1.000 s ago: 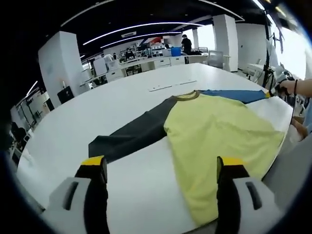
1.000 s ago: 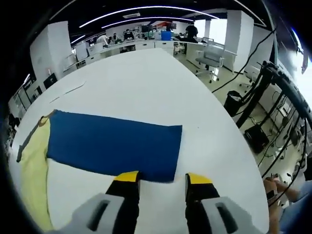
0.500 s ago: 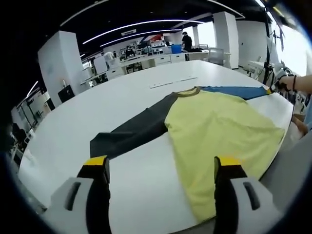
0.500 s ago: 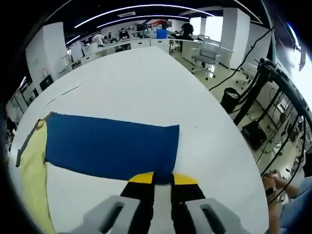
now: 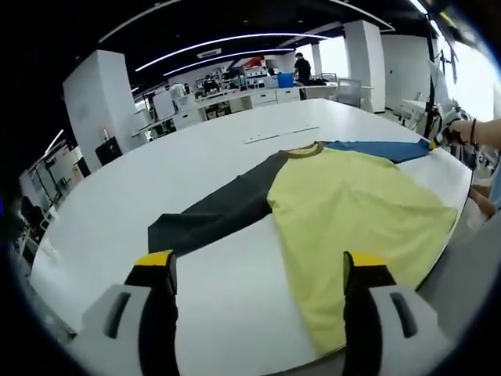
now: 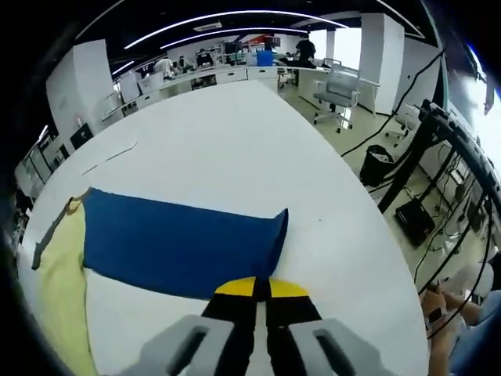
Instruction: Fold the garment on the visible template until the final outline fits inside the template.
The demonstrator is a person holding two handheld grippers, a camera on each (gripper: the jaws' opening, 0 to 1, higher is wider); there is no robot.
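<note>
Your right gripper (image 6: 261, 287) pinches the cuff edge of the blue fabric sleeve (image 6: 178, 242), jaws closed together on it.

The yellow long-sleeved shirt (image 5: 356, 219) lies flat on the broad white round table (image 5: 133, 196), hem near the table's rim. Your left gripper (image 5: 258, 270) hovers wide apart, holding nothing, beside the dark grey sleeve (image 5: 215, 211). Bare tabletop stretches beyond the shirt; black cables (image 6: 427, 133) hang off the table's edge.

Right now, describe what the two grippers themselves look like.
The left gripper has two black fingers with yellow tips, each set on a light grey body with a slot cut in it. The right gripper is built the same: black fingers, yellow tips, light grey bodies. No cables or markings are visible on either.
</note>
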